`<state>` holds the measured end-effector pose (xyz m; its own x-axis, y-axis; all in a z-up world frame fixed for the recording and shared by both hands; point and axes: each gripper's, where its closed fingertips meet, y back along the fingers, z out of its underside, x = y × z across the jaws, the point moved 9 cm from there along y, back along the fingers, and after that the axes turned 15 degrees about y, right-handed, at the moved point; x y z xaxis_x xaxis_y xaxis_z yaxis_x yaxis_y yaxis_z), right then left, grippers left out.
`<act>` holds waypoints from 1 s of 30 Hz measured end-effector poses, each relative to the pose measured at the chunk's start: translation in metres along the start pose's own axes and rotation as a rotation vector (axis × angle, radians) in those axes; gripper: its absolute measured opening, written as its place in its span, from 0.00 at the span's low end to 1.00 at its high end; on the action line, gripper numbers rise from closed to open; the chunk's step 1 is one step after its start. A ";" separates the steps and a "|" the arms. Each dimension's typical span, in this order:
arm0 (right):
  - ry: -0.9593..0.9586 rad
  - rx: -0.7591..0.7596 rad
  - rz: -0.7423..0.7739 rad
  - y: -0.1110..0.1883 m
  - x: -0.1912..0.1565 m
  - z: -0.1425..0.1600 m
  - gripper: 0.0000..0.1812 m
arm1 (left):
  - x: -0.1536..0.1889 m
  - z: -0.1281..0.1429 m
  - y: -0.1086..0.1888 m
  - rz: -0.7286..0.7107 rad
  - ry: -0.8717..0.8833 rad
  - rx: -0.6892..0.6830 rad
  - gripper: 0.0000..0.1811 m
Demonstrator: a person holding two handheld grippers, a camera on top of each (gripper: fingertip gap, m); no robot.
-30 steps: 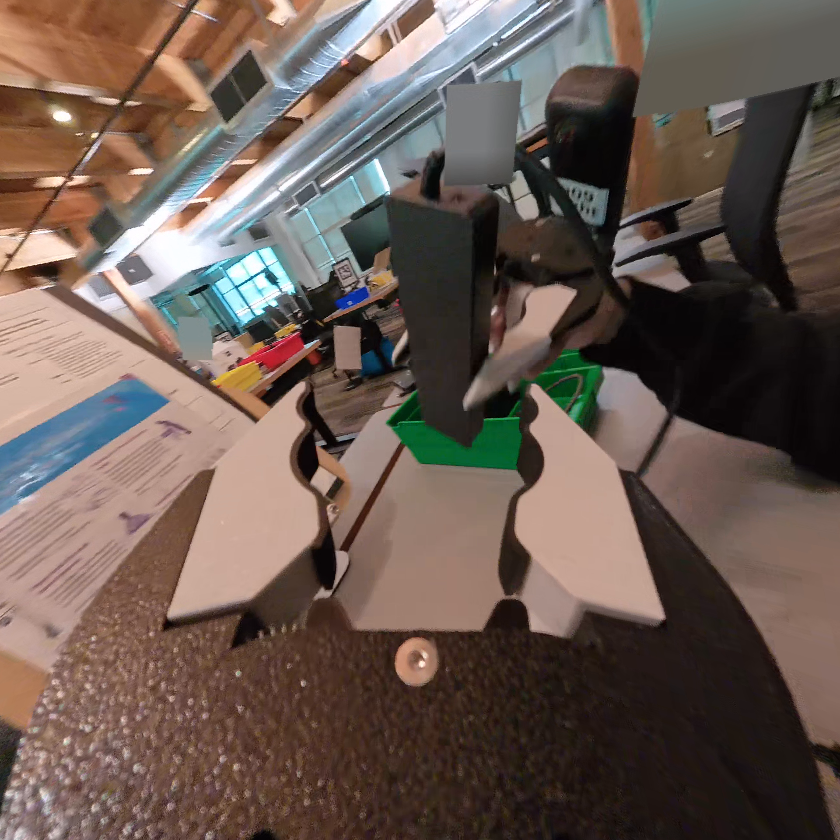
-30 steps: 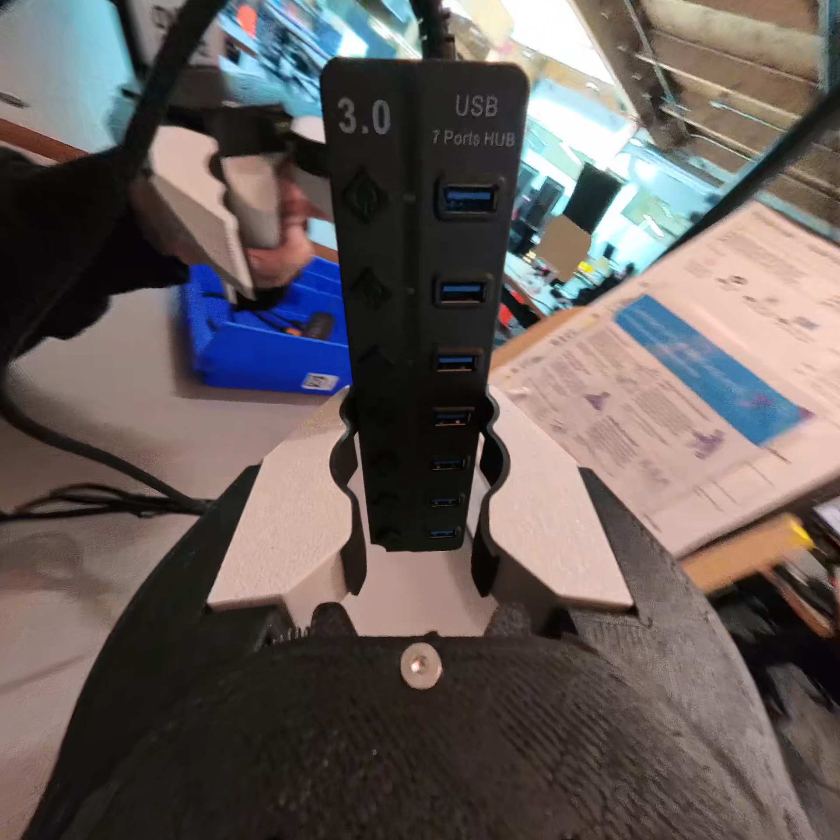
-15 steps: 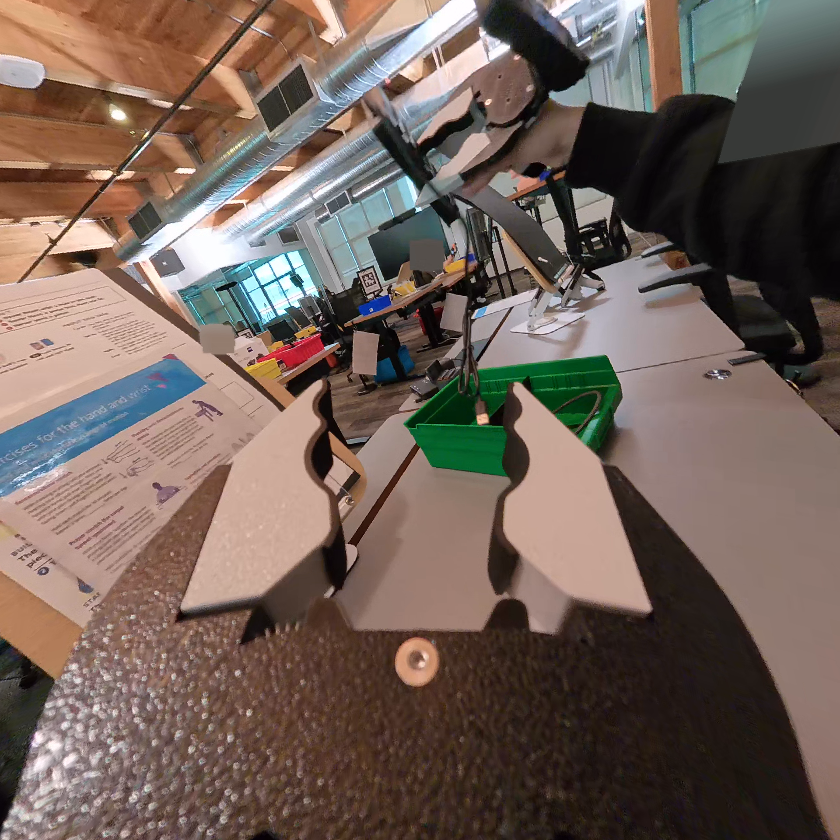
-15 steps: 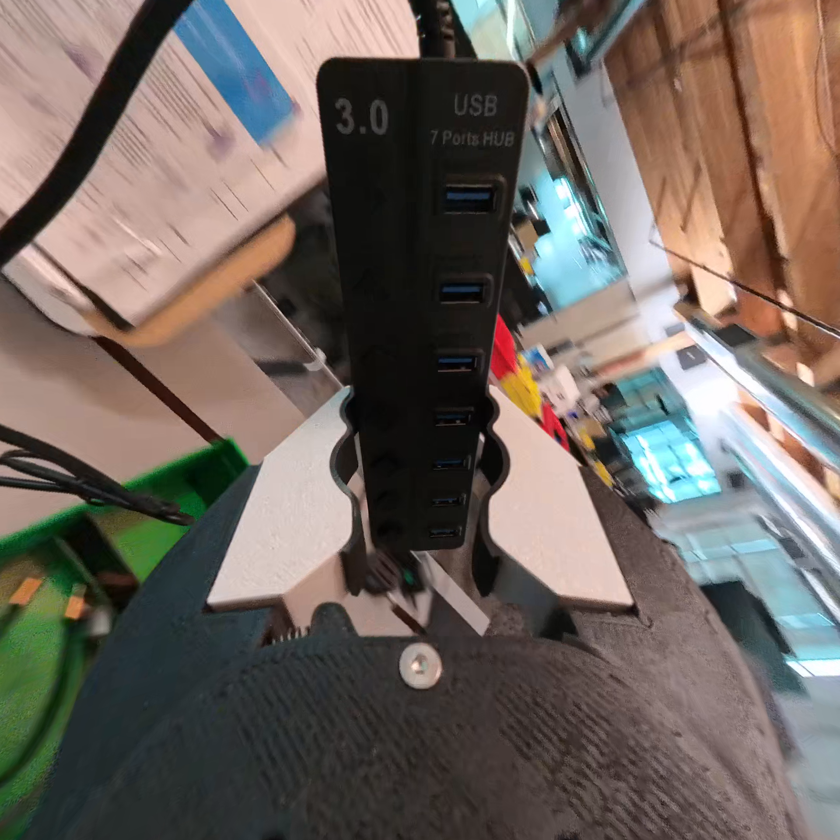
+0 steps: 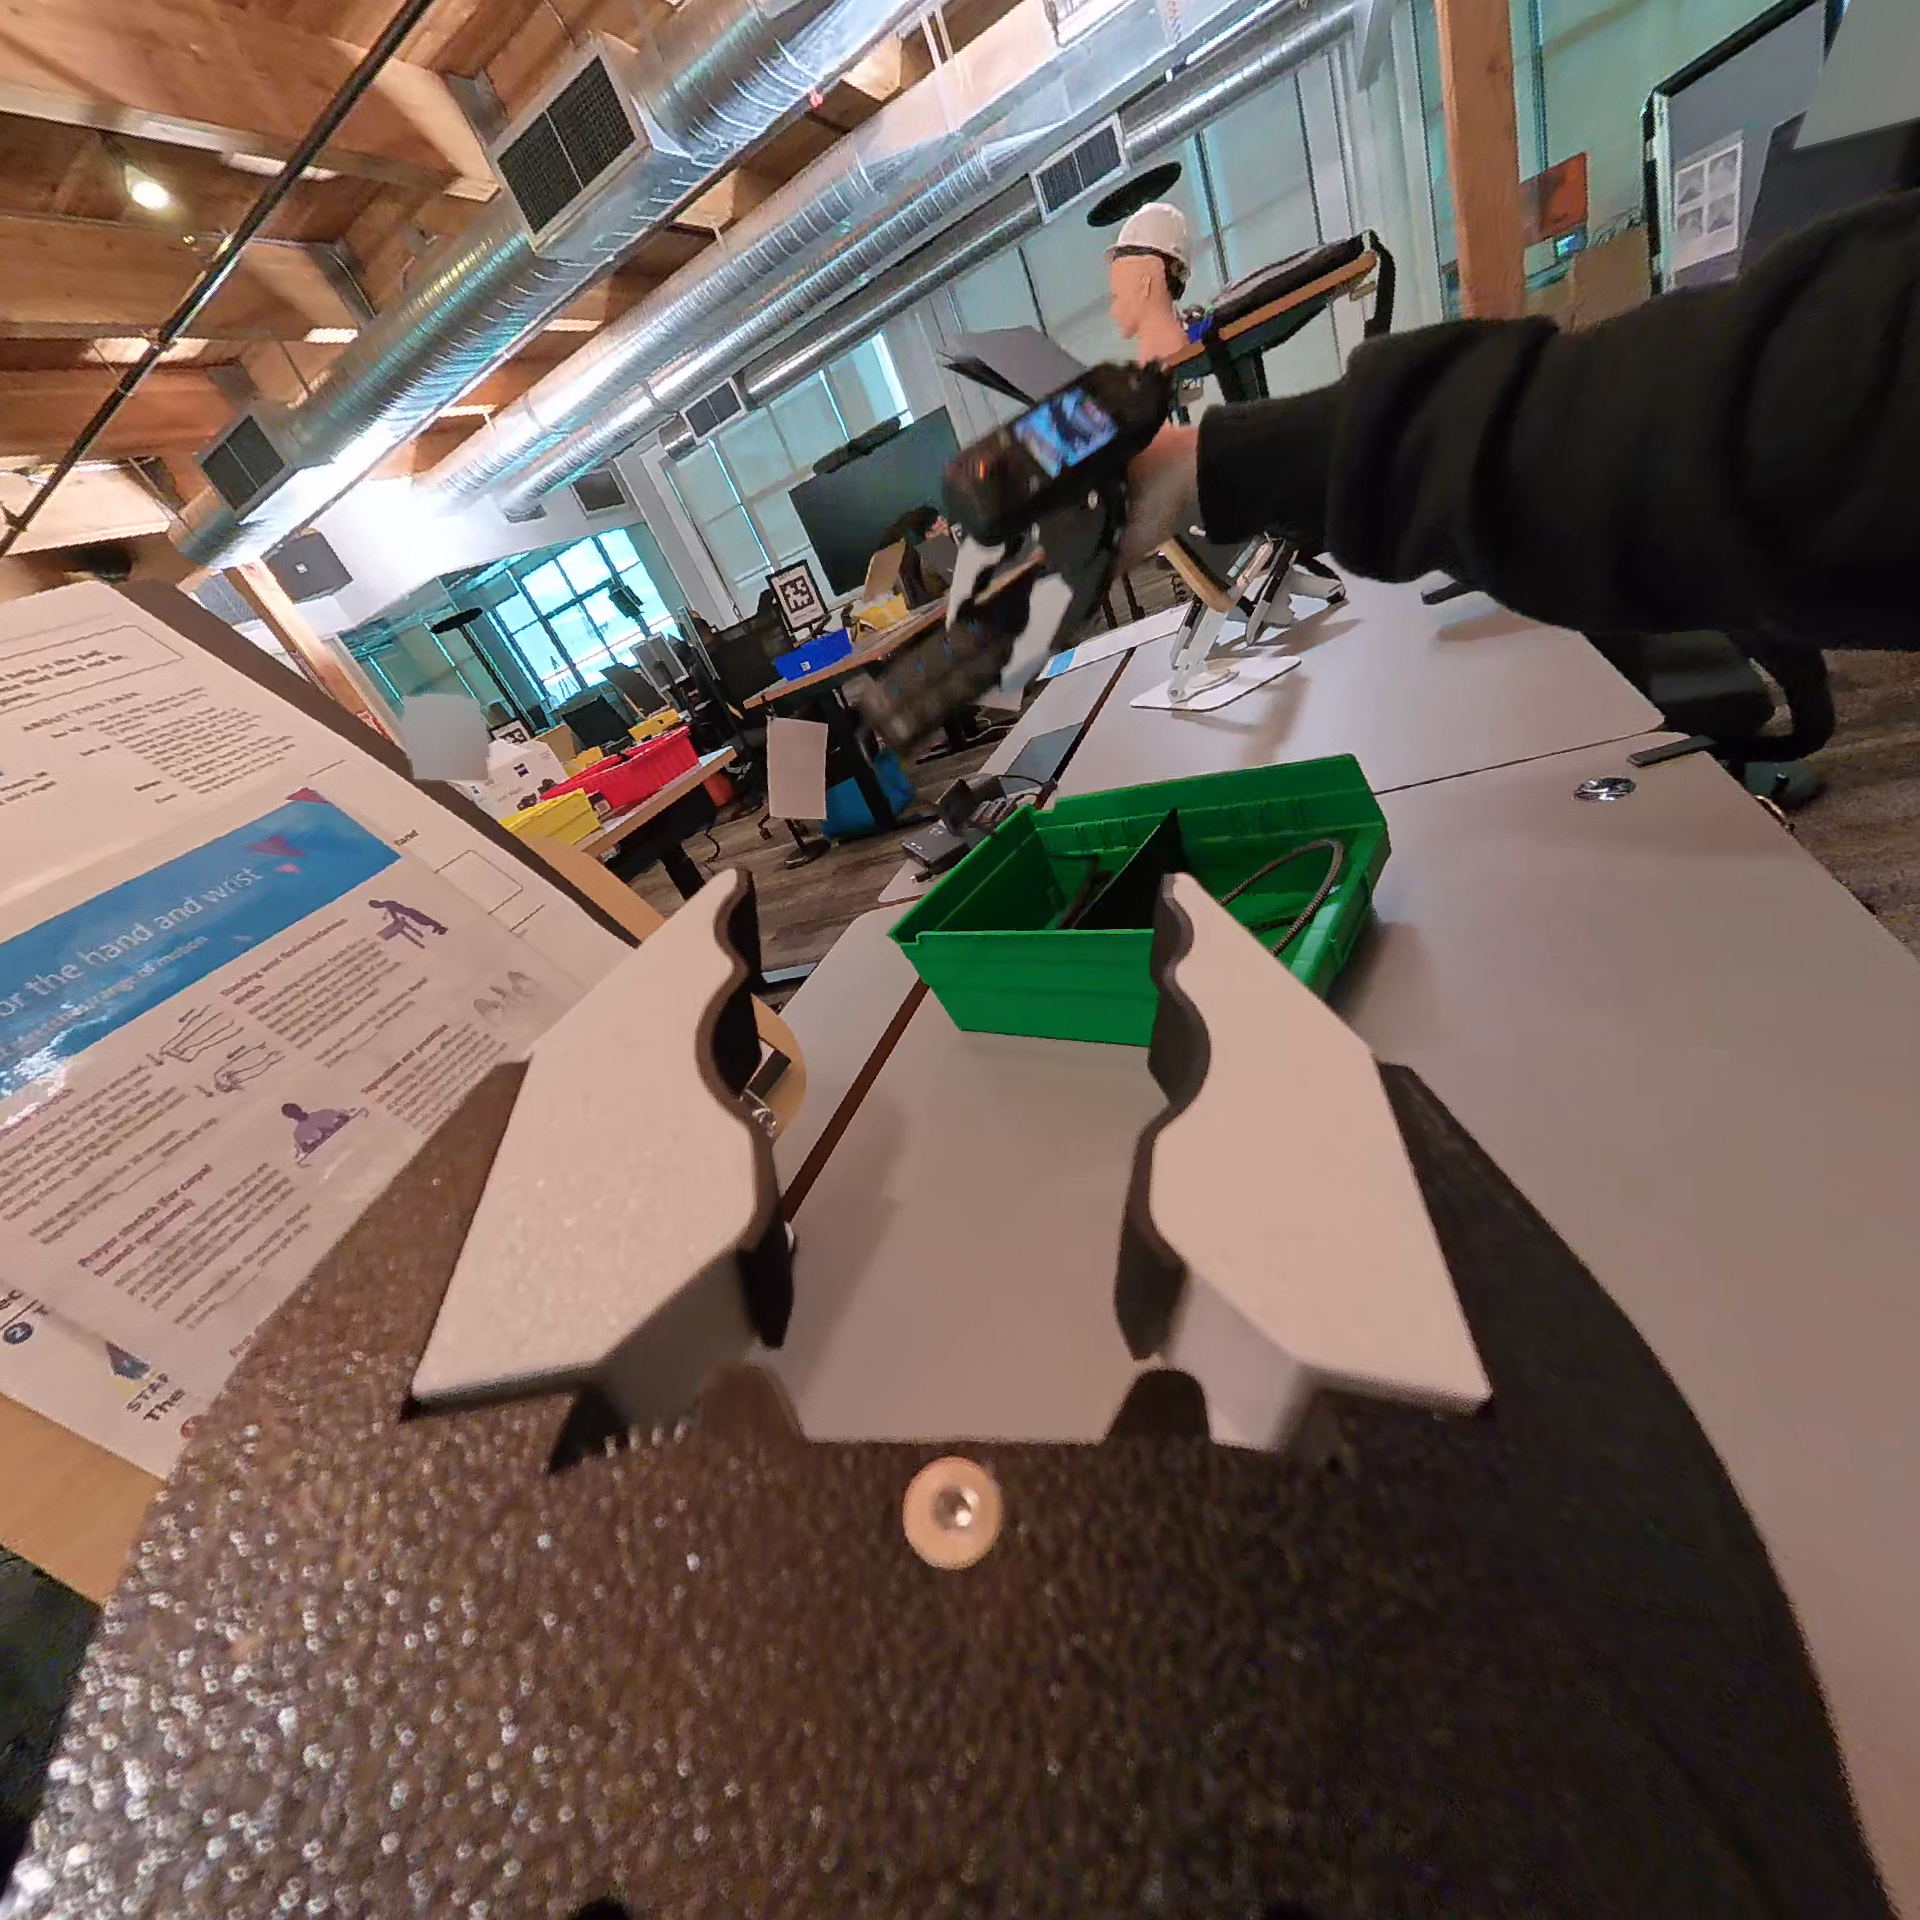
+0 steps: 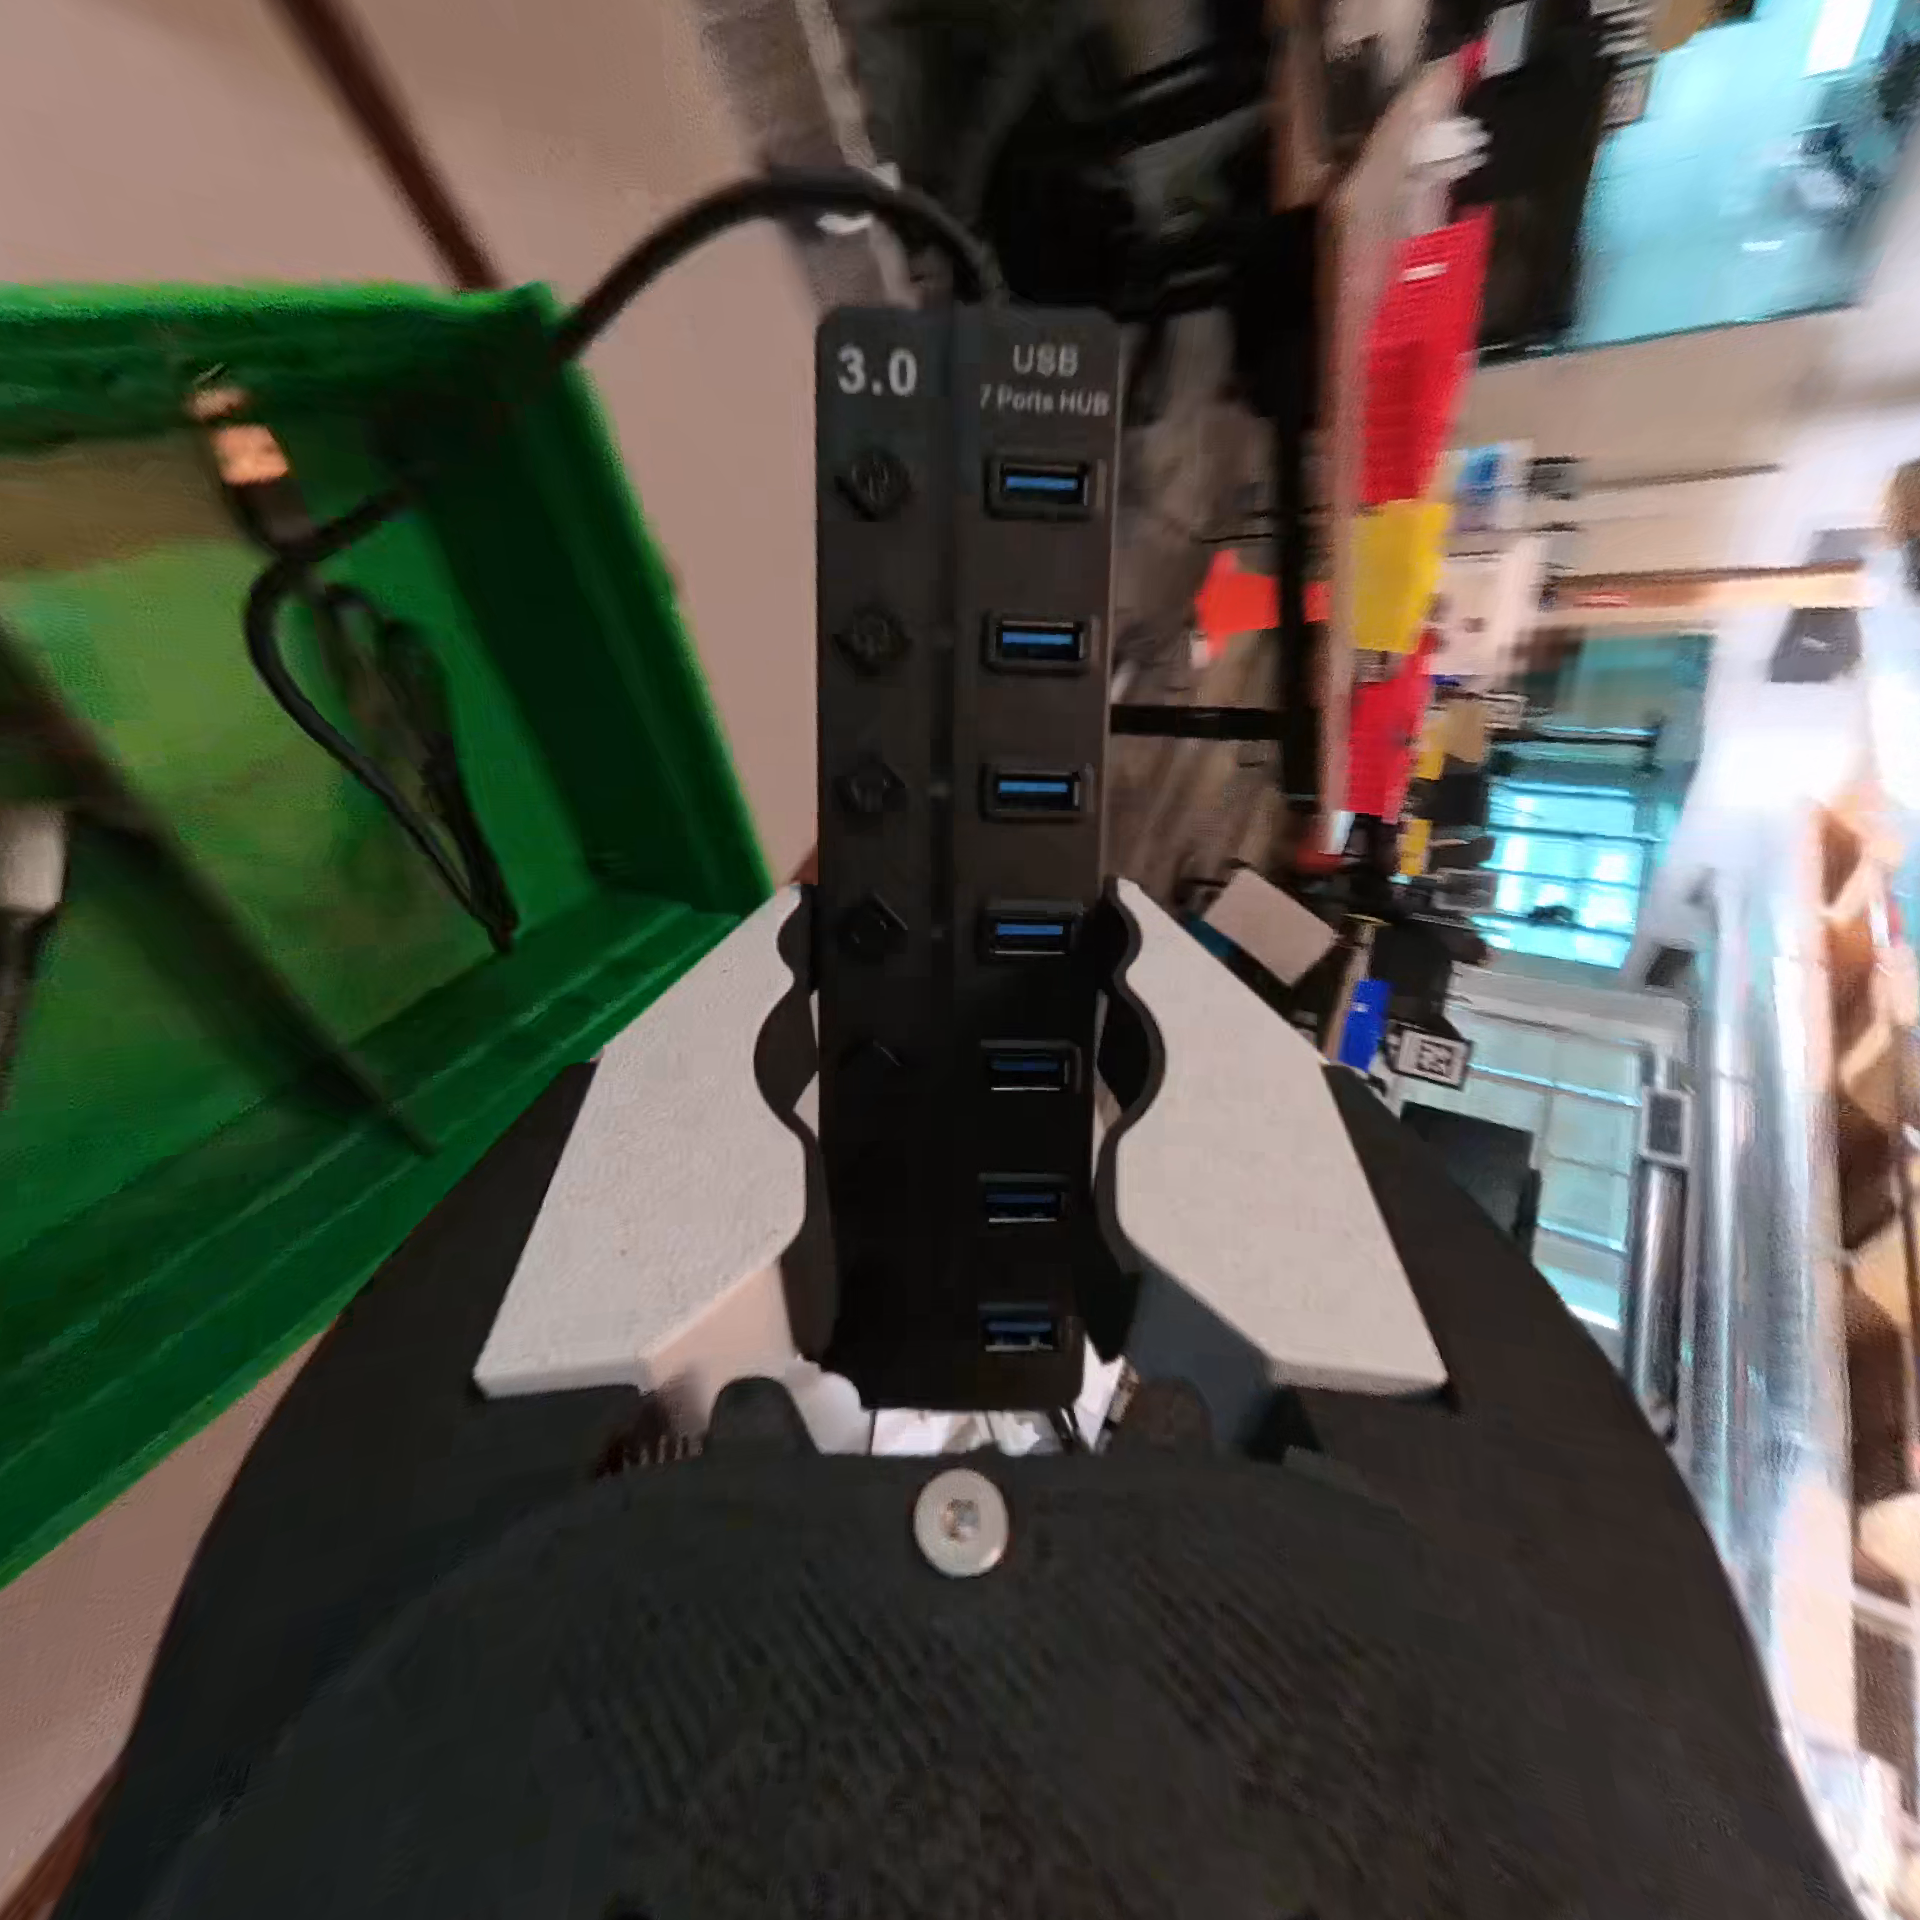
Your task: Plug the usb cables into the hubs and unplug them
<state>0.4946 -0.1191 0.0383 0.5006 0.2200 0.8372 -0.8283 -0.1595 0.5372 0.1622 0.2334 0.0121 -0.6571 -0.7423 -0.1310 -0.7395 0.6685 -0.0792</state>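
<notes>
Wooden beams and silver ducts run over an open office, with a grey table (image 5: 1558,1091) below. On that table, at 12 o'clock from the left gripper (image 5: 951,1049), sits a green bin (image 5: 1039,977) split by a dark divider, with cables inside. The left gripper's white fingers (image 5: 634,1164) stand spread apart with nothing between them. A printed sheet (image 5: 208,987) leans at 9 o'clock. At 1 o'clock a dark-sleeved arm (image 5: 1610,447) holds the right gripper (image 5: 1003,613) in the air above the bin, blurred. In the right wrist view, the right gripper (image 6: 961,1101) pinches the lower half of a black USB hub (image 6: 961,727); its blue ports show empty, and its cord (image 6: 727,218) arcs off toward 11 o'clock. A loose black cable (image 6: 353,707) lies in the bin at 9 o'clock.
</notes>
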 end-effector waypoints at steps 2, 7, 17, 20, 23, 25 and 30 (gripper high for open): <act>0.094 -0.032 -0.124 -0.019 -0.022 -0.008 0.29 | 0.000 0.001 -0.001 0.004 0.004 -0.002 0.41; 0.041 -0.057 -0.366 -0.060 -0.057 -0.020 0.29 | -0.001 0.005 -0.003 -0.004 0.000 -0.034 0.41; 0.168 -0.085 -0.404 -0.108 -0.094 -0.047 0.31 | -0.005 0.010 -0.003 -0.015 0.011 -0.055 0.41; 0.054 -0.156 -0.383 -0.112 -0.088 -0.028 0.46 | -0.006 0.009 0.000 -0.024 0.008 -0.057 0.41; -0.163 -0.175 -0.330 -0.106 -0.069 -0.002 0.41 | -0.009 0.007 0.004 -0.029 0.021 -0.040 0.41; -0.222 -0.182 -0.235 -0.097 -0.056 0.011 0.32 | -0.011 0.007 0.005 -0.032 0.036 -0.034 0.40; -0.242 -0.148 -0.057 -0.057 -0.041 -0.014 0.31 | -0.012 0.005 0.007 -0.044 0.053 -0.028 0.40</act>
<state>0.5177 -0.1059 -0.0281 0.5780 -0.0140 0.8159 -0.8161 -0.0073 0.5779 0.1657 0.2474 0.0082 -0.6303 -0.7727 -0.0751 -0.7710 0.6344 -0.0557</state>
